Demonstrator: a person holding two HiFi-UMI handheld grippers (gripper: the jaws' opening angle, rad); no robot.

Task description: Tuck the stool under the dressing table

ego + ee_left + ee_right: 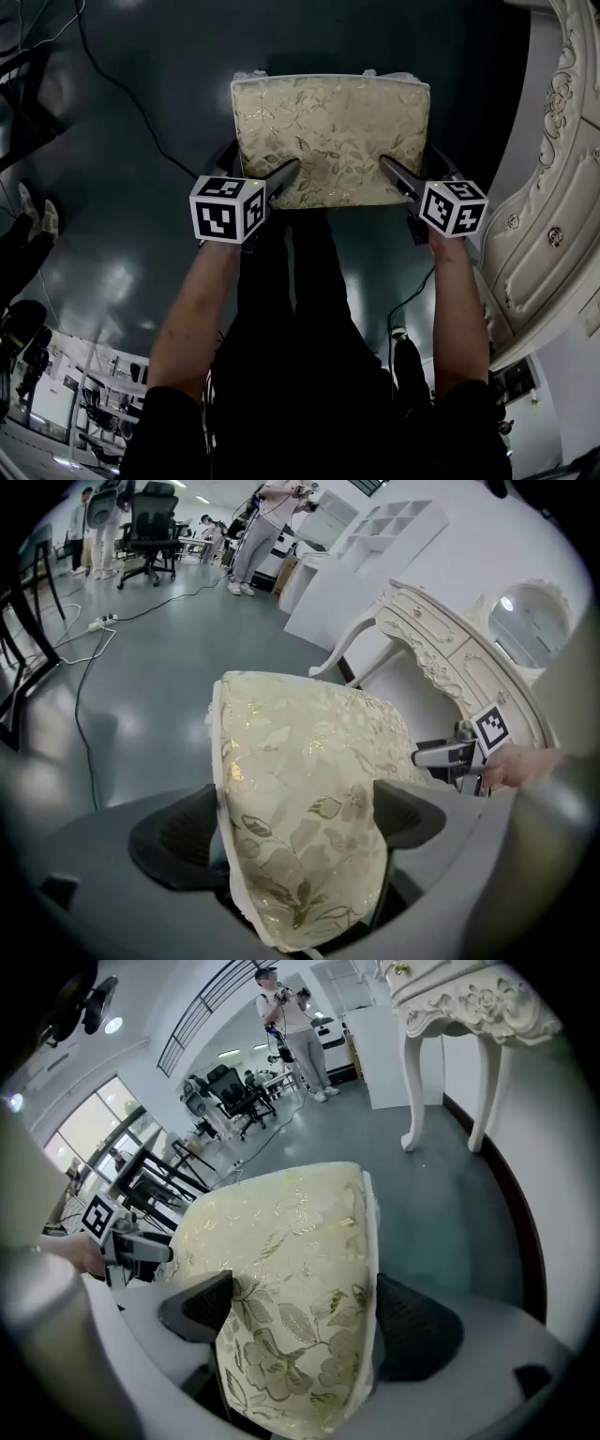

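The fingers of the left gripper (286,173) and the right gripper (394,171) pinch the stool (328,127); the dressing table (553,187) stands off to its right.

The head view looks steeply down onto the stool (330,141). The left gripper view, close behind its jaws, faces across the seat to the right gripper (433,756); the right gripper view faces back at the left gripper (155,1249).
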